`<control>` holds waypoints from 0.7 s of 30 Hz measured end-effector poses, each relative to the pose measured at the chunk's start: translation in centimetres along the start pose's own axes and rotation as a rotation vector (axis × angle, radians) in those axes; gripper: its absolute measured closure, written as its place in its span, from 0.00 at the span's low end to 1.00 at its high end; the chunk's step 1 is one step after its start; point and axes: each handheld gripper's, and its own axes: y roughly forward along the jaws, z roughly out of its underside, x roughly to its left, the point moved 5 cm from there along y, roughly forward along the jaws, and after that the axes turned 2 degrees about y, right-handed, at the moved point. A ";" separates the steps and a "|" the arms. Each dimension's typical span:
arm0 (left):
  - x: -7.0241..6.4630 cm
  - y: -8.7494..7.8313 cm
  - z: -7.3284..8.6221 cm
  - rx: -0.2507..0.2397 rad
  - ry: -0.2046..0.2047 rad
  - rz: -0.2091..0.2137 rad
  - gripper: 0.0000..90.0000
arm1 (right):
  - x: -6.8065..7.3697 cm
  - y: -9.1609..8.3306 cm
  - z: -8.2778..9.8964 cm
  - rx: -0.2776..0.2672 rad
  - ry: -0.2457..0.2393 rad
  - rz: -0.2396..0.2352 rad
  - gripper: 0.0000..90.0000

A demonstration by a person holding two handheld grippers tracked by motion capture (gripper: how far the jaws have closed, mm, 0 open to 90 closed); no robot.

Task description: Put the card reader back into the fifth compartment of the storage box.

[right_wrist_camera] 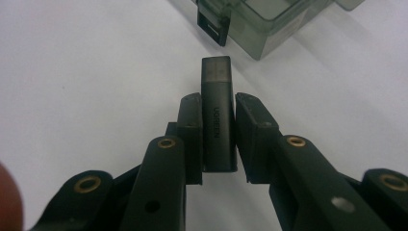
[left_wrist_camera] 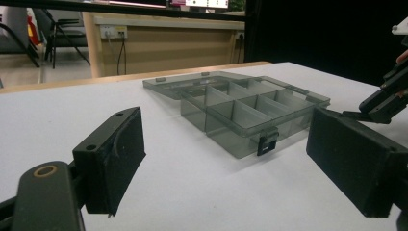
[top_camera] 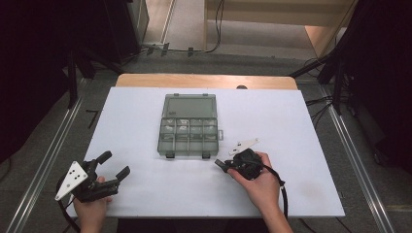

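On my screen the right gripper (right_wrist_camera: 217, 139) is clamped on a small dark grey USB stick with a translucent cap (right_wrist_camera: 217, 115), holding it just over the white table (top_camera: 145, 131), near the front latch of the smoky transparent plastic compartment box (top_camera: 188, 125), whose lid lies folded back. My left gripper (top_camera: 112, 167) sits near the table's front left corner, jaws spread wide with nothing between them.
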 end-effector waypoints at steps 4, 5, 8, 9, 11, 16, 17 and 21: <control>0.0 0.0 0.0 0.000 -0.001 0.000 0.15 | 0.3 -0.2 -0.7 -0.007 -0.009 -0.016 0.79; 0.0 0.0 0.0 0.000 -0.001 0.000 0.15 | 0.4 -0.2 -0.8 -0.008 -0.012 -0.018 0.79; 0.0 0.0 0.0 0.000 -0.001 0.000 0.15 | 0.5 -0.3 -1.1 -0.011 -0.015 -0.020 0.79; 0.0 0.0 0.0 0.000 -0.001 0.001 0.15 | 0.6 -0.4 -1.3 -0.014 -0.022 -0.023 0.79; 0.0 0.0 0.0 0.000 -0.001 0.000 0.15 | 0.7 -0.5 -1.7 -0.018 -0.027 -0.023 0.79; 0.0 0.0 0.0 -0.002 -0.004 0.001 0.15 | 1.0 -0.6 -2.7 -0.027 -0.039 -0.029 0.79; 0.0 0.0 0.0 -0.002 -0.004 0.001 0.15 | 1.1 -0.6 -3.0 -0.029 -0.042 -0.030 0.79; 0.0 0.0 0.0 -0.003 -0.004 0.002 0.15 | 1.3 -0.5 -3.7 -0.038 -0.047 -0.037 0.79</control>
